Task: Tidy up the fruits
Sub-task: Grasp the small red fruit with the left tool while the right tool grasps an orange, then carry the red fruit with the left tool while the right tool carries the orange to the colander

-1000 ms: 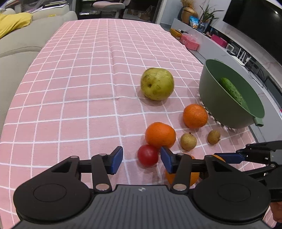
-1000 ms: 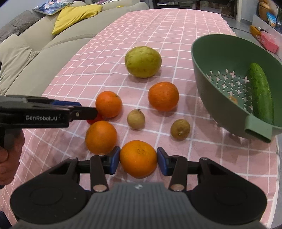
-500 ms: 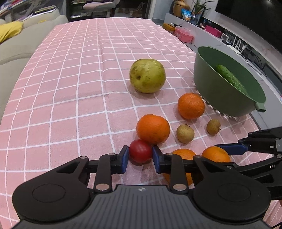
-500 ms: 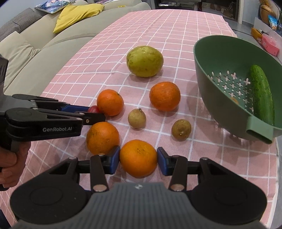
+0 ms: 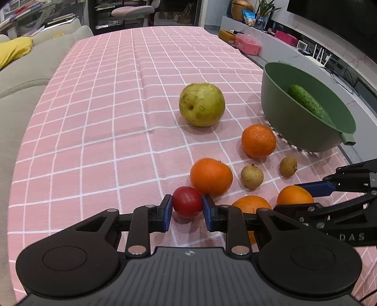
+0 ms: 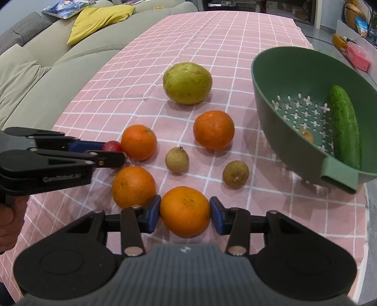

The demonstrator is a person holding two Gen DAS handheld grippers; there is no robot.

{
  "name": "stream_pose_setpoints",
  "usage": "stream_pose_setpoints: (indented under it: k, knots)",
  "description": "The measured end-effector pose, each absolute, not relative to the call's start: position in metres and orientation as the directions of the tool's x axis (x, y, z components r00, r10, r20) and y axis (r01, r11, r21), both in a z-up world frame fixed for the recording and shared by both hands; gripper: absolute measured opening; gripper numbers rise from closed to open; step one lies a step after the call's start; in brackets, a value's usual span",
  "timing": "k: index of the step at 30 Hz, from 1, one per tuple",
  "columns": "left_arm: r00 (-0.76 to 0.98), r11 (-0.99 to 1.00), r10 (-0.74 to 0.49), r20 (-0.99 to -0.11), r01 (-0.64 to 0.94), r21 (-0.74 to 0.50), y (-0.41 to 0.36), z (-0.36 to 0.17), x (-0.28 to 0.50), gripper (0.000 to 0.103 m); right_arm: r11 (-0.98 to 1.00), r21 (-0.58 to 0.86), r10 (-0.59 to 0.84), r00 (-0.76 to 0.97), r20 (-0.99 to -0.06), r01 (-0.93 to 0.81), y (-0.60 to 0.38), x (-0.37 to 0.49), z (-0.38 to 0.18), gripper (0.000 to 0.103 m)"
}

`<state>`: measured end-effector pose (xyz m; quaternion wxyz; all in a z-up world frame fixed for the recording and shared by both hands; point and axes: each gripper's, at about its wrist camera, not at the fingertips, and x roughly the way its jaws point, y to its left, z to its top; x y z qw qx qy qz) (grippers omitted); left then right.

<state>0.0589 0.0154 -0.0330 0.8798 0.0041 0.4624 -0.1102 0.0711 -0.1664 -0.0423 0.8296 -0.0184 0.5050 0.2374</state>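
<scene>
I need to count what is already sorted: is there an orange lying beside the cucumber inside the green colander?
No, the green colander holds only the cucumber; all four oranges rest outside on the tablecloth.

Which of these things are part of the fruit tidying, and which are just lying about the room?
Part of the job: red fruit in the left gripper; orange in the right gripper; three more oranges, two small brown fruits, big green fruit; green colander with cucumber.

Just lying about: sofa, yellow cushion, pink boxes.
</scene>
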Motion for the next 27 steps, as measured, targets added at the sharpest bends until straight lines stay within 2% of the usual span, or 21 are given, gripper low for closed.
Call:
stream_pose_setpoints:
  k: [13,21,27]
  knots:
    - [0.591,0.983,-0.176,-0.787,0.153,-0.105,0.02,0.009,0.037,0.03,0.882,0.247,0.424,0.448,-0.787,-0.401,-0.17,0.078,0.009,0.042]
    - [0.588,0.981,-0.184,-0.787,0.162,-0.109,-0.004,0.027,0.042,0.03,0.893,0.29,0.436,0.506,-0.745,-0.343,-0.194,0.095,0.032,0.042]
    - [0.605,0.969,-0.209,-0.768,0.235,-0.079,-0.046,0.048,0.068,0.03,0.906,0.327,0.422,0.538,-0.73,-0.267,-0.224,0.113,0.038,0.042]
